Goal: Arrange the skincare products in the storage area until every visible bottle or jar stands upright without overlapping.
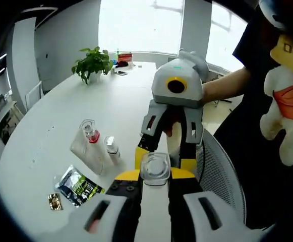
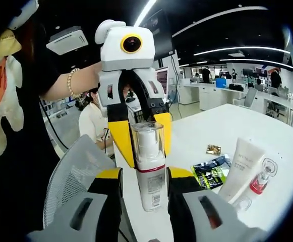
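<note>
White pump bottle (image 2: 150,171) w/ red band; white table (image 1: 121,101).

No legible text on any product.

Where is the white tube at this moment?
The white tube lies on the white table at the right of the right gripper view, beside the small red-collared bottle, with the dark sachet to its left.
</note>
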A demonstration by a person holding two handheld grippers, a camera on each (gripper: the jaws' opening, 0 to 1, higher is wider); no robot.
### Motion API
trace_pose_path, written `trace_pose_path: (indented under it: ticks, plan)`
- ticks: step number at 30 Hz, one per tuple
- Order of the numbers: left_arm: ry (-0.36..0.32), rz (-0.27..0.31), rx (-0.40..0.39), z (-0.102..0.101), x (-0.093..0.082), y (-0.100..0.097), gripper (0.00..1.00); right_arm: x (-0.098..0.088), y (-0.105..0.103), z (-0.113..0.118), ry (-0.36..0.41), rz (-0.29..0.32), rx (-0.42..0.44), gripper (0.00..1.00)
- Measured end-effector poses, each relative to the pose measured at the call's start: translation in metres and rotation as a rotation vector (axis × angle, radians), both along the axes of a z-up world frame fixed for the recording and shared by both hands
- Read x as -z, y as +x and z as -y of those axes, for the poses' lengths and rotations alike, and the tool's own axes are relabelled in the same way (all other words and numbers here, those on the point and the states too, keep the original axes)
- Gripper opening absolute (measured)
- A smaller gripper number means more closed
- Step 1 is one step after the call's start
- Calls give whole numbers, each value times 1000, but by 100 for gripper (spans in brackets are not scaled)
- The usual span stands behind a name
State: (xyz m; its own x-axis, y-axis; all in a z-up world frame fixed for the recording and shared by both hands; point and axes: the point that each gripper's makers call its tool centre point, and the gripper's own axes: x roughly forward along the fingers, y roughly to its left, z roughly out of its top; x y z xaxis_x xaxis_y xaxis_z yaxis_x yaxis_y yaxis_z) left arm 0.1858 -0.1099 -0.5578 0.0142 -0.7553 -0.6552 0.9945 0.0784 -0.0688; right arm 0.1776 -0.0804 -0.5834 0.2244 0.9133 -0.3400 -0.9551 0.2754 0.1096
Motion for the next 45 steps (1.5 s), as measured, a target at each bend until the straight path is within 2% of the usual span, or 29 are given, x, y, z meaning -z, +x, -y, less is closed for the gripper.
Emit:
trace_pose_path:
  ticks: [9,15,17,20,31,39,45]
  plan:
    - [28,10,13,4,15,7,24,12,9,11,-19,-27,67,50]
    - [53,21,-3,8,30,15,24,15,12,20,-23,-28,112,57]
    - [61,21,-2,7,36,18,24,16,13,24,-24,-34,139,62]
    - [53,19,-7,7,43,23,24,18,15,29,-15,-36,173,67]
    - [85,48,-39,6,65,45,24,23,20,42,-10,-48,253,77]
    - [92,45,-57,10,84,60,24,28,26,58,-17,-53,312,83]
    - [93,52,-67,18,92,68,24,30,30,68,-18,-56,354,87]
